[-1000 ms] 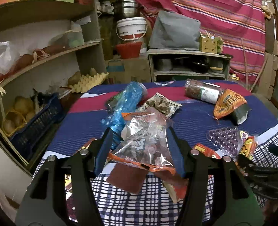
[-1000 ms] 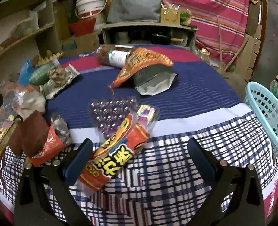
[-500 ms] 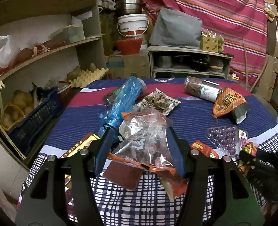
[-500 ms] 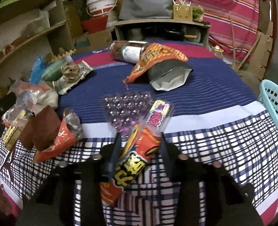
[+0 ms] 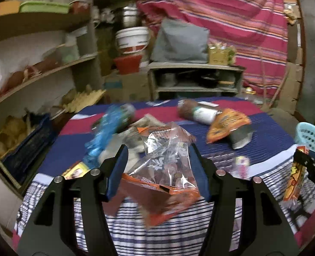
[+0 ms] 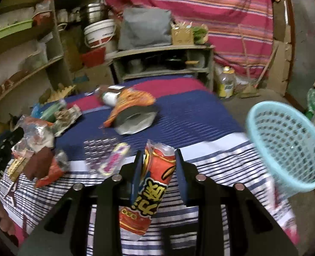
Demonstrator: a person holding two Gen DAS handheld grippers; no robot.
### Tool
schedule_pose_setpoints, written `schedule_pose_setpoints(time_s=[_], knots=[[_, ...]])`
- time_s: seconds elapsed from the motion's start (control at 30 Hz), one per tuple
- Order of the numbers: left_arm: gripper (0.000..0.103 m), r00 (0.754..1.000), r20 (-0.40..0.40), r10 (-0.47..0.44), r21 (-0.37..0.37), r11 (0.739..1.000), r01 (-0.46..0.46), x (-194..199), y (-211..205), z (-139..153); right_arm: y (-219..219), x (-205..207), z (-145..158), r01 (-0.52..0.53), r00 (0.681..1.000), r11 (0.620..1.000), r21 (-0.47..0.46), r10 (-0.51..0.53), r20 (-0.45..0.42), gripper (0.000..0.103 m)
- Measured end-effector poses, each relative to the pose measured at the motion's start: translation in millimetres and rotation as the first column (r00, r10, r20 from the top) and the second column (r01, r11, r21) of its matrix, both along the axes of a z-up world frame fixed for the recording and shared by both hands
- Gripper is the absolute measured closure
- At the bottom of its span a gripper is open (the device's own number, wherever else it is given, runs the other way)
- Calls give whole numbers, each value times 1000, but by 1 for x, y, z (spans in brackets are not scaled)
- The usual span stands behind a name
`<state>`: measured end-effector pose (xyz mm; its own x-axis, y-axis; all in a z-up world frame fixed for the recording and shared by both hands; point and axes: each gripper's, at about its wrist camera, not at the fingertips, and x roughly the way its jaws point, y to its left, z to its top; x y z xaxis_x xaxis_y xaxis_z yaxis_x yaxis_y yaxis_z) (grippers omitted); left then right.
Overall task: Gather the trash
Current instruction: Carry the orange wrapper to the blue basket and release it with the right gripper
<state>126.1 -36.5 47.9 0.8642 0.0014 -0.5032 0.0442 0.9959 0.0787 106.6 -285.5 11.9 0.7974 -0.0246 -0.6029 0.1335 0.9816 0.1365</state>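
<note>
My left gripper (image 5: pixel 158 160) is shut on a clear and orange crinkled snack bag (image 5: pixel 166 160) and holds it above the cloth-covered table (image 5: pixel 270 134). My right gripper (image 6: pixel 158 162) is shut on a red and orange snack wrapper (image 6: pixel 155 179), lifted off the table (image 6: pixel 195 117). That wrapper also shows at the right edge of the left wrist view (image 5: pixel 294 181). A light blue mesh basket (image 6: pixel 285 145) stands to the right of the table, right of my right gripper.
On the table lie an orange chip bag (image 6: pixel 134 102), a dark bottle (image 5: pixel 198 111), a blue plastic bottle (image 5: pixel 108 132), a purple blister tray (image 6: pixel 97 149) and several wrappers (image 6: pixel 48 166). Shelves (image 5: pixel 40 72) stand at the left, a low shelf unit (image 6: pixel 161 64) behind.
My right gripper closed on the red wrapper and lifted it, swinging right so the blue basket came into view. My left gripper kept its bag and rose, turning right.
</note>
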Motion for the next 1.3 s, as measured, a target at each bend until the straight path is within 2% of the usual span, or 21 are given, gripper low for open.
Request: schedule_pose_setpoints(time_s=[0.3,0.47,0.67,0.8,1.0,1.2,1.3], knots=[[46,983,12,-181,-14,983,181,10,-100,14,-96,-17,28,155,988,987,-42,-153,35,73],[46,951,-1,-310,-75,948,309,17,-165,15,-157,-21,34,248,969,965,-85,-246,36,73],[46,908,-3,-418,-79,906,417,20,-233,9,-216,-21,27,331,944,937,-110,-331,18,73],[46,874,-25,-485,-108,871,480,24,-274,3,-241,-19,18,351,936,929,-117,-353,5,73],[45,829,-34,-558,-85,828,554,22,-325,-4,-265,-16,5,372,927,922,-112,-375,-10,73],[39,808,-69,-586,-100,810,578,26,-352,-18,-276,-20,0,382,923,918,-103,-385,-14,73],[26,806,-91,-585,-114,810,575,30,-356,-24,-278,-21,-4,382,922,918,-105,-387,-25,73]])
